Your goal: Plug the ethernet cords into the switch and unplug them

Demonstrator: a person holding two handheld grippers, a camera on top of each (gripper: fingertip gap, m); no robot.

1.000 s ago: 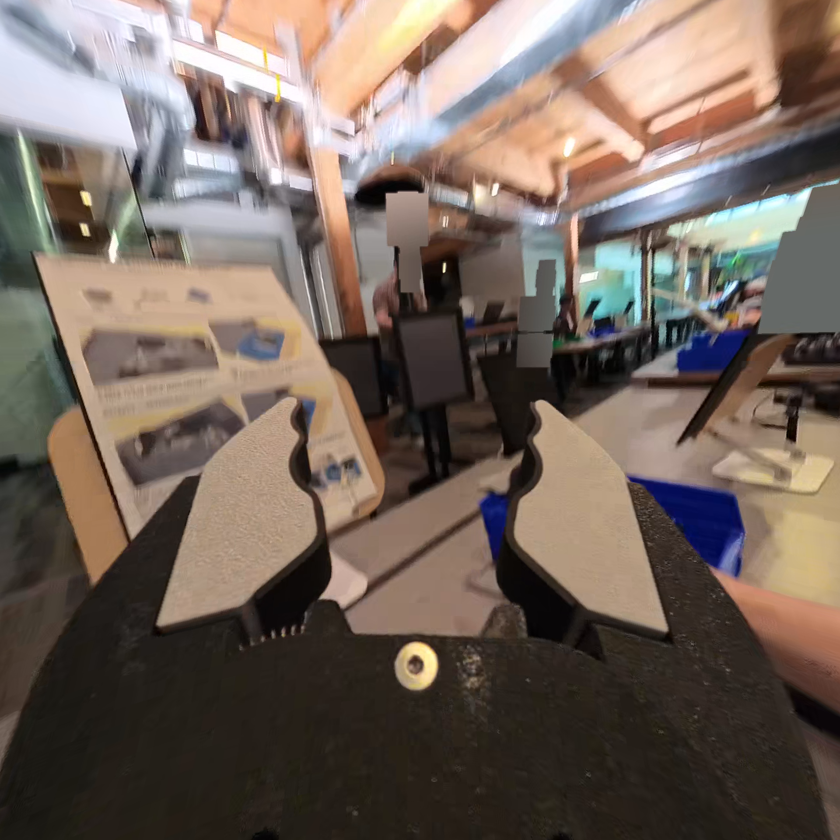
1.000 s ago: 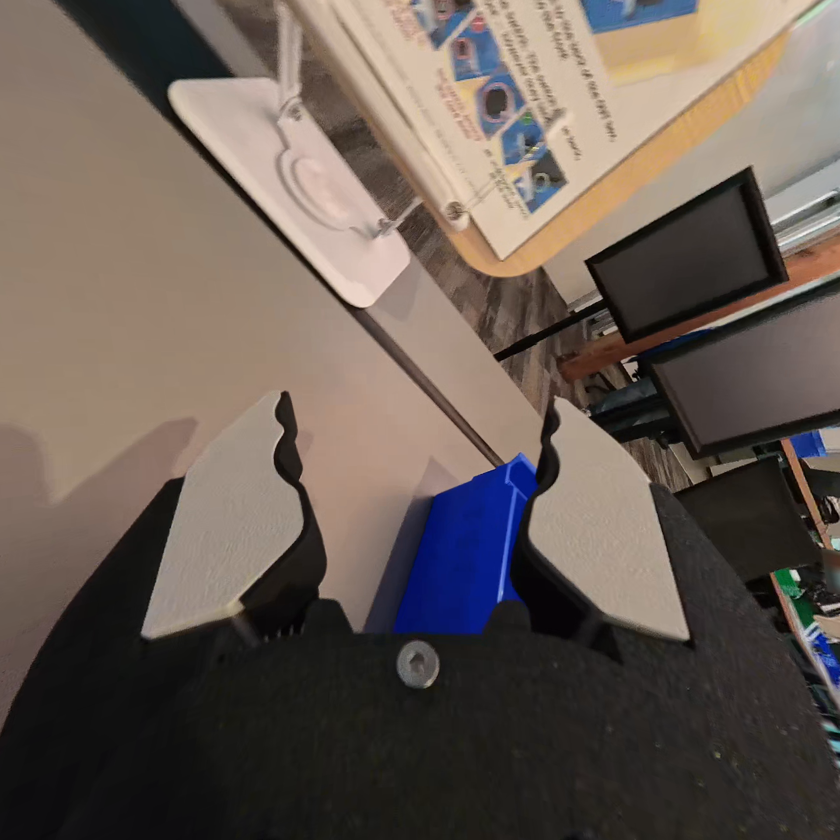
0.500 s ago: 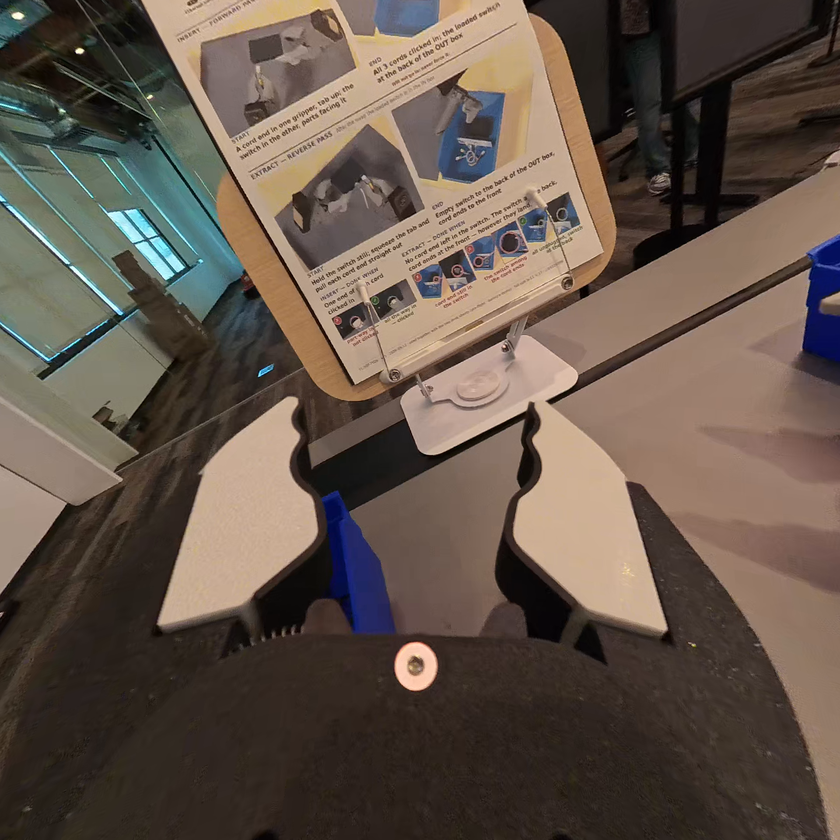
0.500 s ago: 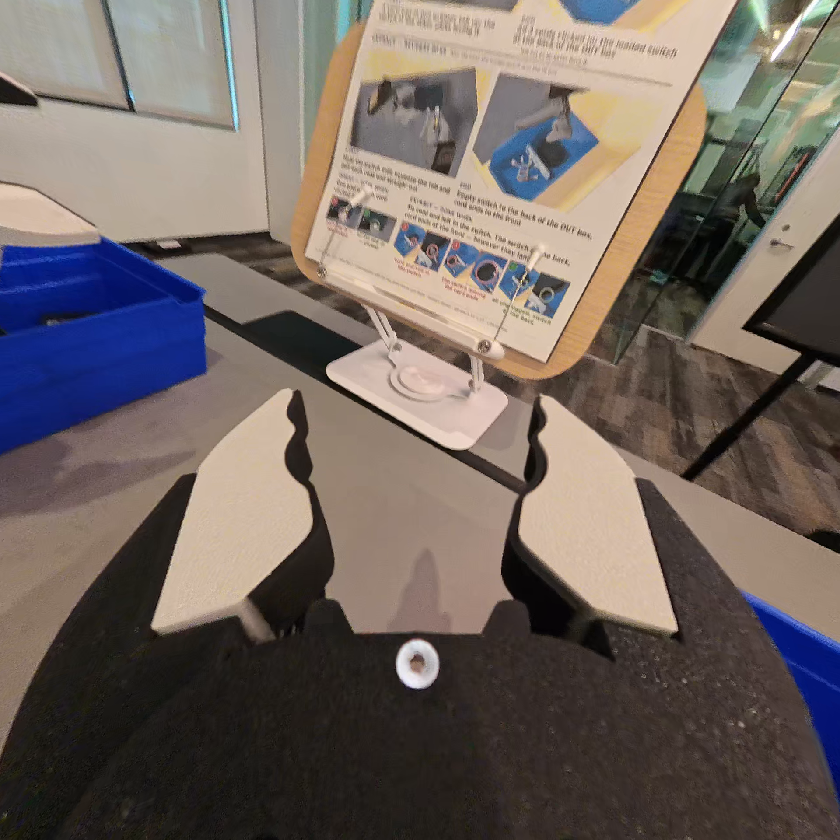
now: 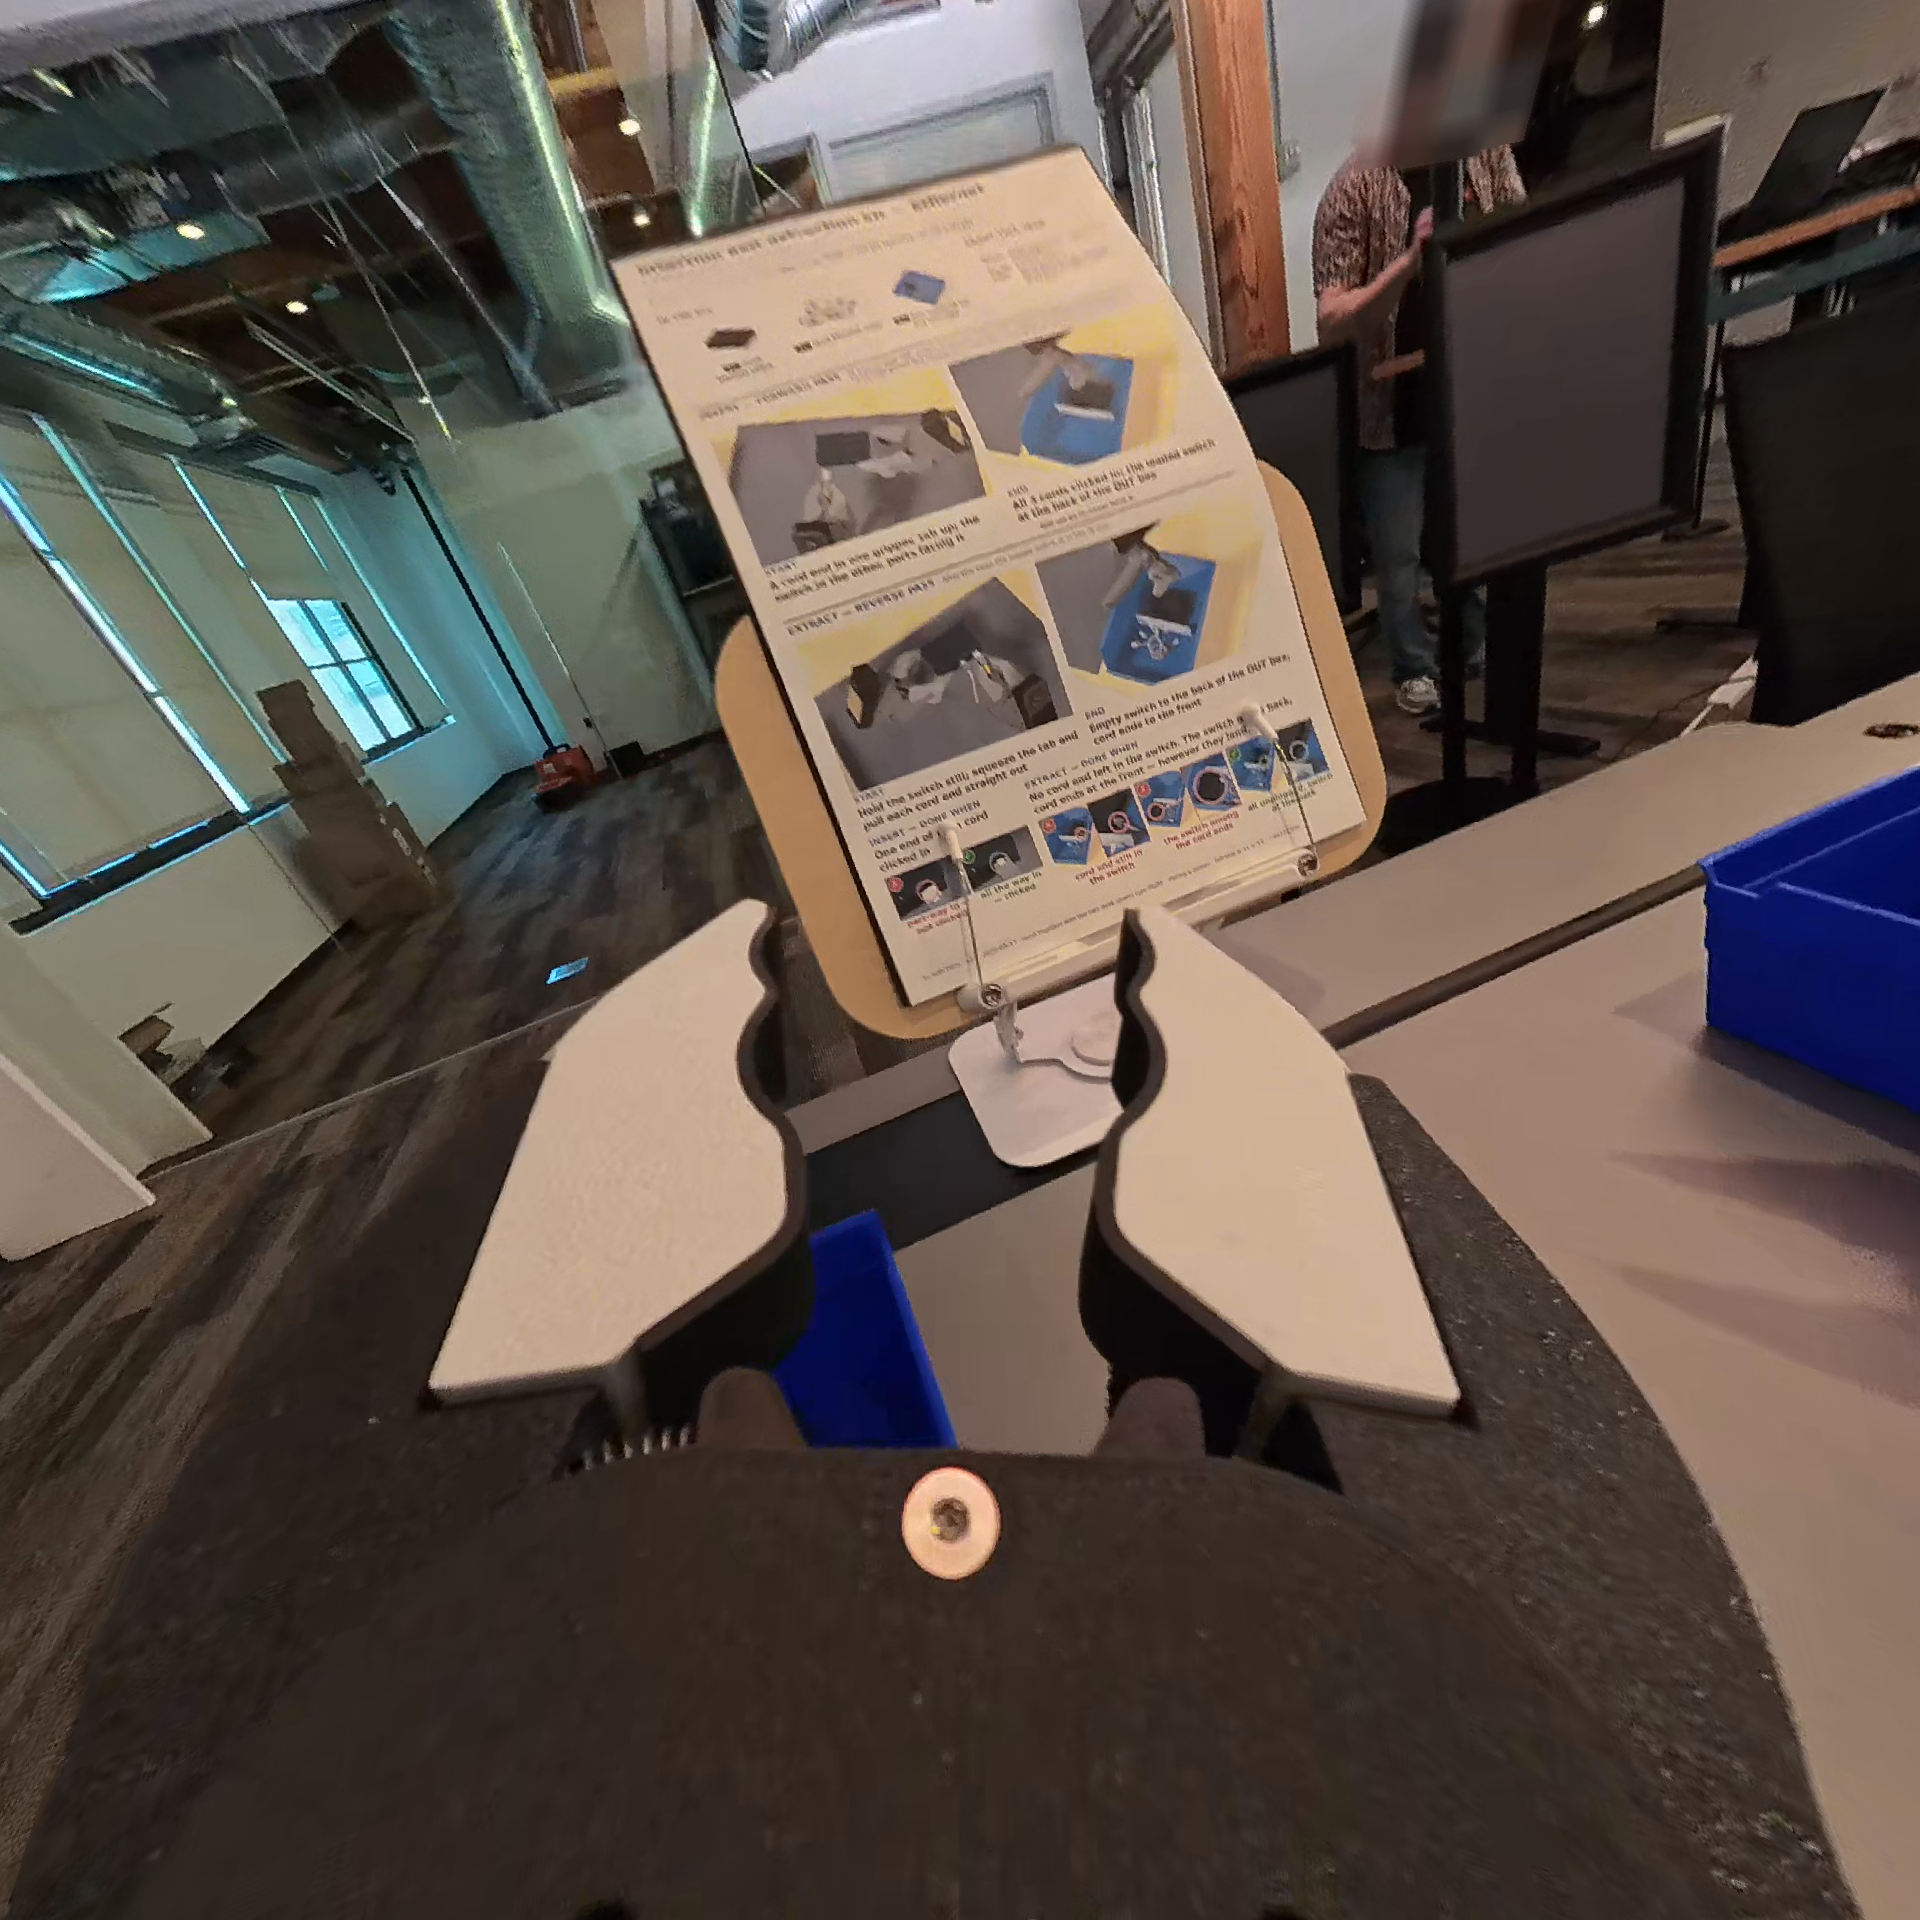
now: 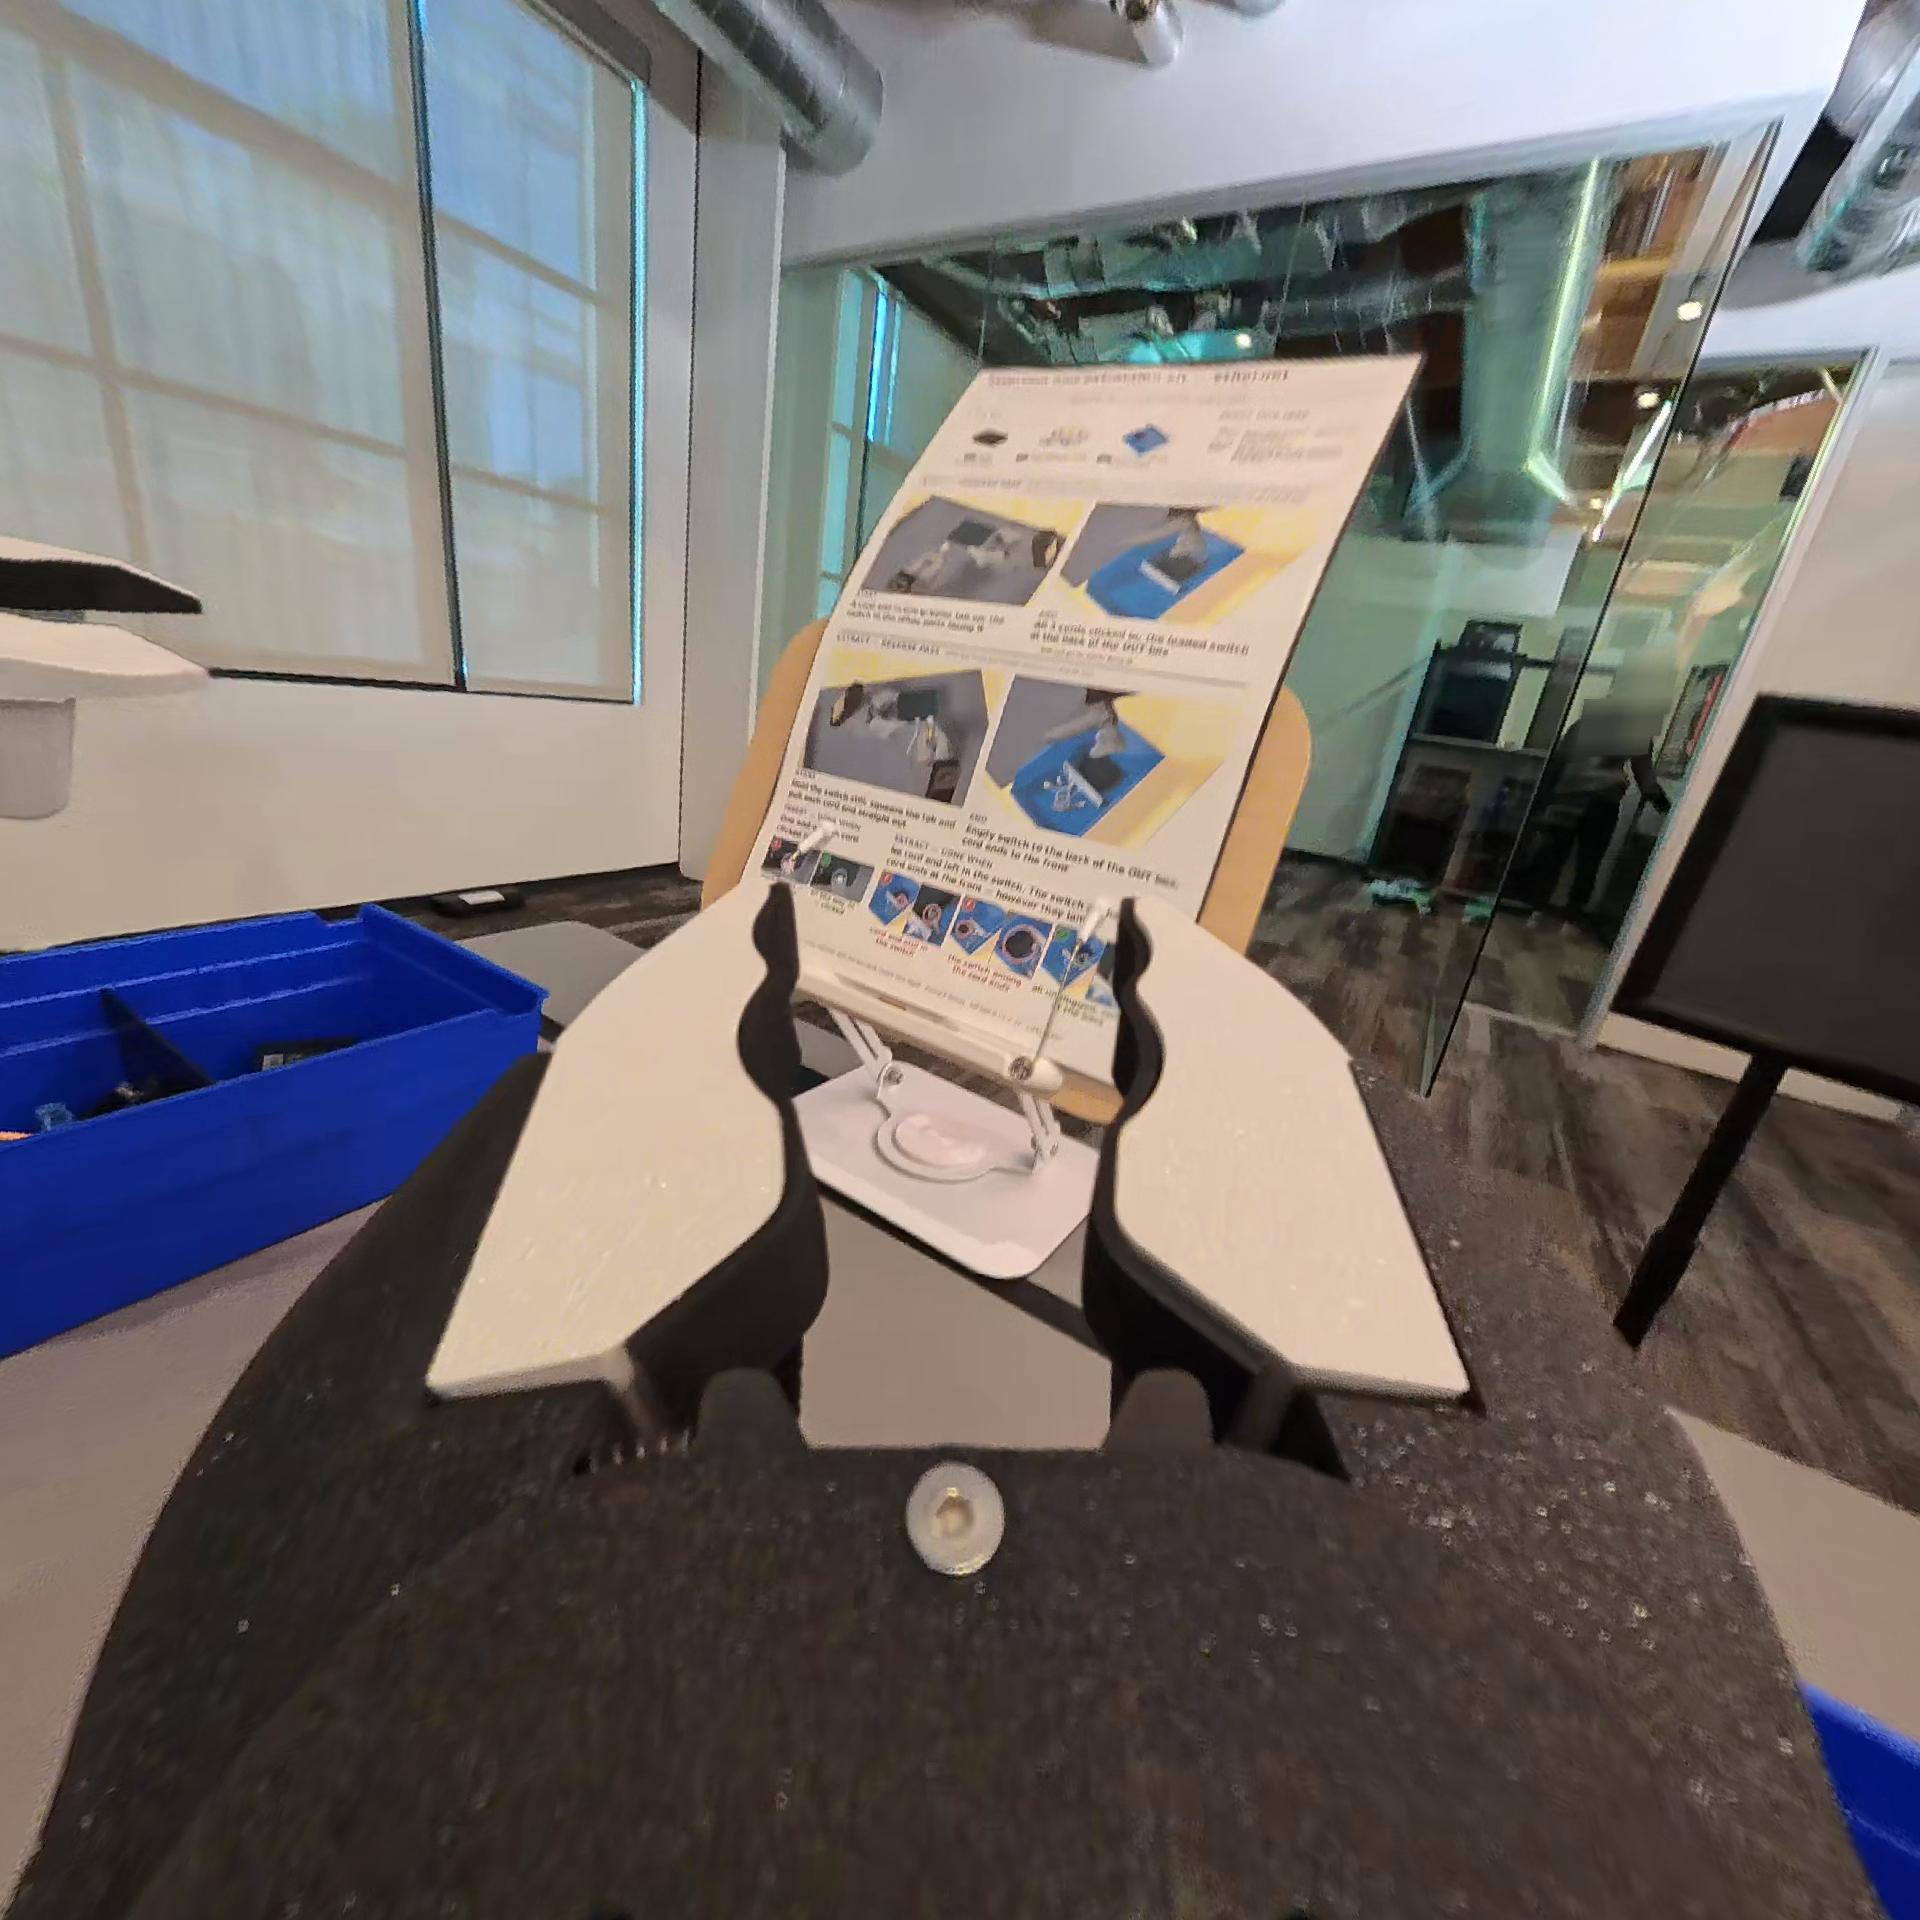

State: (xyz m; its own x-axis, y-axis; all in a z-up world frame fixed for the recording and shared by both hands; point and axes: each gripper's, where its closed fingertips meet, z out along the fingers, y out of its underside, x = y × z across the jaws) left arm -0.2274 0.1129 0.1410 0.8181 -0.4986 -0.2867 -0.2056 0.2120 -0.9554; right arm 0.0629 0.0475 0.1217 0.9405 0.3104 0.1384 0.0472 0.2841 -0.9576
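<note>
Although neither cords nor switch can be identified clearly, dark items lie in the divided blue bin (image 6: 260, 1049) on the bench (image 6: 135, 1455), left of the right gripper (image 6: 951, 997). Judged from the task, cords are light and limp; grip the stiff plug body, sparing the fragile tab. Both the right gripper and the left gripper (image 5: 951, 997) hold their jaws spread on nothing. Open bench lies ahead; the document stand (image 5: 1039, 1101) and a second blue bin (image 5: 1829, 977) border it.
</note>
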